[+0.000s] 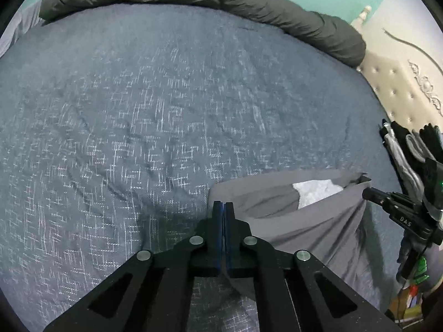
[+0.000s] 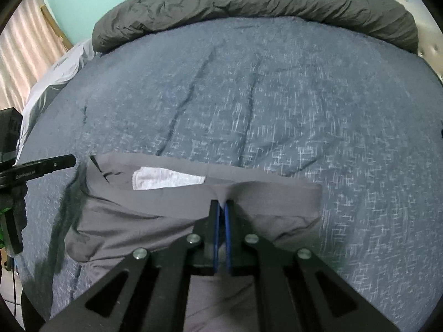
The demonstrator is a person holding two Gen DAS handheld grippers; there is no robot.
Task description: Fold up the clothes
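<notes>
While both clamp grey shorts (image 2: 155,221), left gripper (image 1: 223,204), right gripper (image 2: 221,203) lettered "DAS", blue bedspread (image 1: 138,110).

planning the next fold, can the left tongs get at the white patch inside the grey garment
Probably yes: the white patch lies exposed just ahead and right of the left tongs, which are shut on the grey garment and must let go first.
</notes>
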